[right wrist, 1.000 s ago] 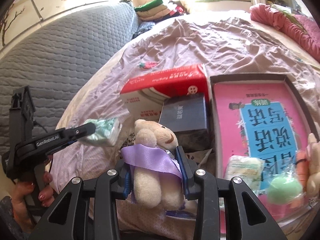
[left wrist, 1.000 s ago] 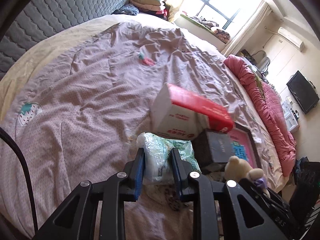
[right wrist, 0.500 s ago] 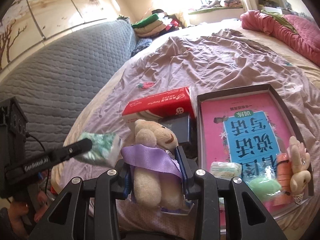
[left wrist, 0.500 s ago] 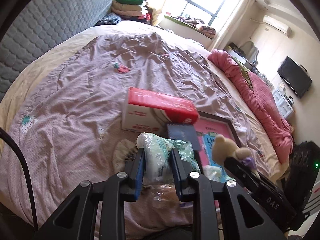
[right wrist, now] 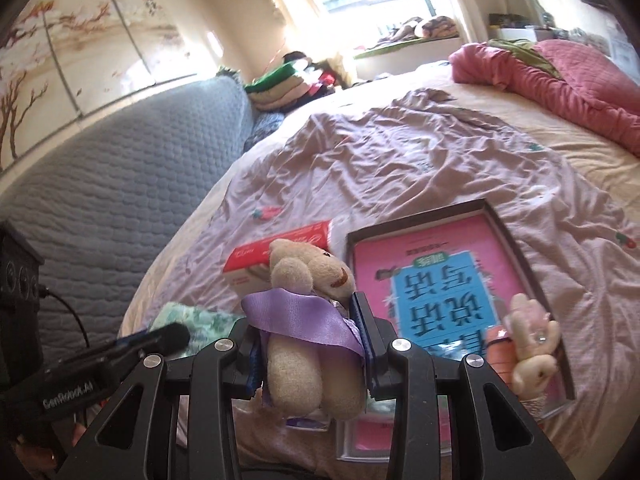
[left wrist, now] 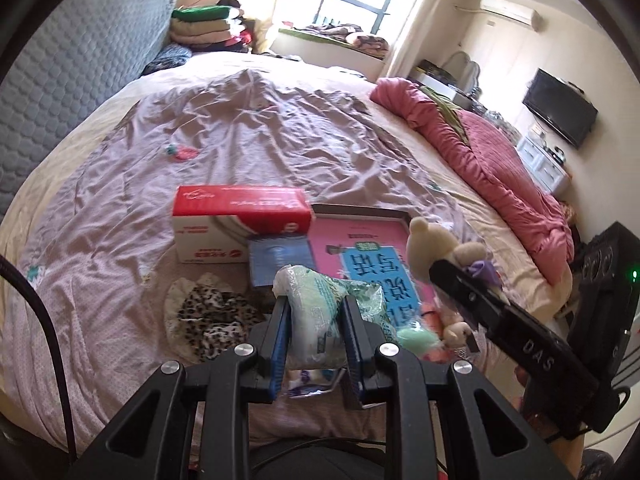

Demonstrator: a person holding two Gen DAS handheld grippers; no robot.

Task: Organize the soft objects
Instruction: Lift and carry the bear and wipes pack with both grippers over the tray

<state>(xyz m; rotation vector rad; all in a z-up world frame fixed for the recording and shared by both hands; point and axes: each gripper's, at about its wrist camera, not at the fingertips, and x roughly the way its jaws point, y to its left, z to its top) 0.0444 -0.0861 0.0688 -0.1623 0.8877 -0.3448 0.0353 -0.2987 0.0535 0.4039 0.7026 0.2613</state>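
- Both grippers have risen off the bed since the earlier frame.
- I note left gripper (left wrist: 316, 330) clamped on tissue pack (left wrist: 316, 320), right gripper (right wrist: 308, 344) on upright plush bear (right wrist: 310, 320).
- Book tray (right wrist: 520, 248) lies ahead-below, nearer the right gripper.

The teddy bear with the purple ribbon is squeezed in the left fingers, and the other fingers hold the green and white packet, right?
Not quite. The teddy bear is squeezed in the right gripper, as the right wrist view shows. The left gripper holds the green and white packet.
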